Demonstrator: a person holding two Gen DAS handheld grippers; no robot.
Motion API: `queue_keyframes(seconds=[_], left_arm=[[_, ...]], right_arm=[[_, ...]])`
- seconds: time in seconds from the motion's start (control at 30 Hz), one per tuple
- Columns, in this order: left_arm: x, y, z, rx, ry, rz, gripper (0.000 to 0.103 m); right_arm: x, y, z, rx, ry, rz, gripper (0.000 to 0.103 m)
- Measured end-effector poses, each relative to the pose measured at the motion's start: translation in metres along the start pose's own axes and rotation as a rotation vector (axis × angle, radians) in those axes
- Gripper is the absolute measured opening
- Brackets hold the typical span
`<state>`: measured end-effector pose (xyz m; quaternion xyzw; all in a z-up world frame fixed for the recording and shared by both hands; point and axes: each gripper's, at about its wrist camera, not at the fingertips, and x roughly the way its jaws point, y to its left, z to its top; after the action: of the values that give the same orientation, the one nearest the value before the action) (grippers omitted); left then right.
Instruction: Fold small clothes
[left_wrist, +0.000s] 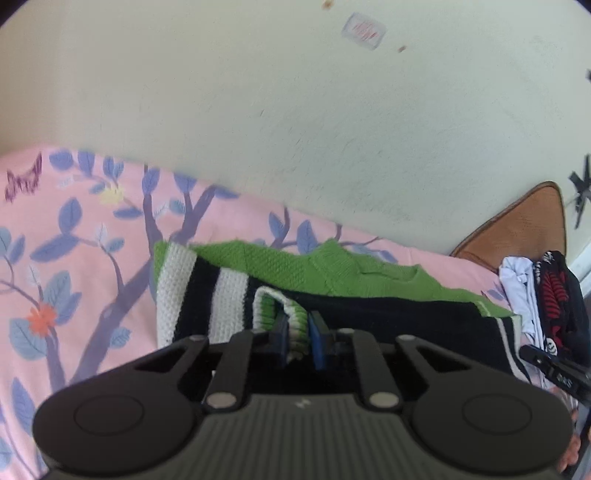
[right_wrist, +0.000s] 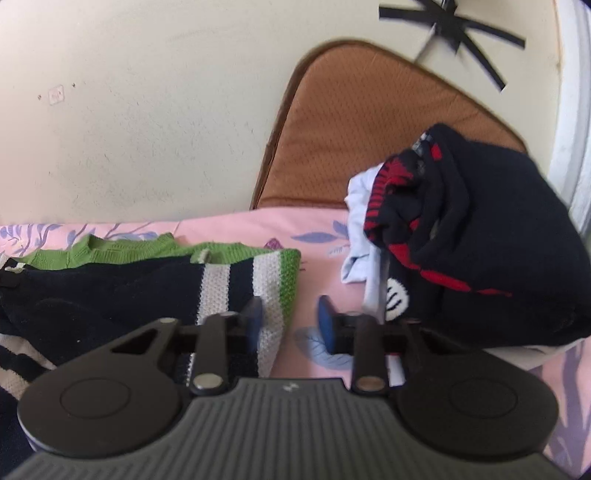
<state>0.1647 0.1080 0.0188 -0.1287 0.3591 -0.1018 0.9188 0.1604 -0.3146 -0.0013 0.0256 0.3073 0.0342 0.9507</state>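
Left gripper (left_wrist: 298, 334): jaws narrow, pinched on a ribbed green-and-white cuff (left_wrist: 281, 308) of the sweater (left_wrist: 369, 314). Blue pads press the cuff from both sides; the cuff arches up from the jaws toward 12 o'clock.

Right gripper (right_wrist: 290, 319): jaws moderately wide and holding nothing. Left pad (right_wrist: 255, 314) lies over the sweater's striped edge (right_wrist: 255, 291); whether it touches is unclear. Right pad (right_wrist: 327, 319) is over the bedsheet (right_wrist: 317, 229).

Sweater, left wrist view: lies flat on the pink floral bedsheet (left_wrist: 74, 258), dark body just past the jaws, white and dark stripes at 10 o'clock, green knit and collar beyond at 12 to 1 o'clock.

Right wrist view: sweater (right_wrist: 110, 295) fills 9 to 11 o'clock. A pile of clothes (right_wrist: 480, 258), black with red over pale blue, sits at 1 to 3 o'clock, apart from the sweater.

Beyond it a brown cushion (right_wrist: 369, 129) leans on the wall (right_wrist: 147, 110).
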Motion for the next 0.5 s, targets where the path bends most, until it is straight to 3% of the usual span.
queue_keyframes(seconds=[0.1, 0.27, 0.33, 0.4, 0.43, 0.5], left_arm=[[-0.031, 0.000, -0.010, 0.033, -0.061, 0.022, 0.011], [-0.030, 0.002, -0.033, 0.020, -0.031, 0.051, 0.011], [-0.022, -0.001, -0.036, 0.041, -0.016, 0.078, 0.012], [-0.015, 0.002, -0.037, 0.029, -0.001, 0.087, 0.012], [-0.013, 0.004, -0.037, 0.018, 0.004, 0.086, 0.012], [-0.016, 0.005, -0.035, 0.011, 0.018, 0.082, 0.015]], right_arm=[[0.006, 0.004, 0.003, -0.018, -0.013, 0.002, 0.012], [0.006, 0.020, 0.005, -0.110, -0.012, -0.018, 0.015], [-0.011, 0.018, 0.009, -0.043, -0.080, 0.021, 0.016], [-0.020, 0.015, 0.010, -0.008, -0.086, 0.117, 0.016], [-0.017, 0.016, 0.009, -0.005, -0.067, 0.153, 0.015], [0.013, 0.019, 0.000, -0.047, 0.058, 0.142, 0.014]])
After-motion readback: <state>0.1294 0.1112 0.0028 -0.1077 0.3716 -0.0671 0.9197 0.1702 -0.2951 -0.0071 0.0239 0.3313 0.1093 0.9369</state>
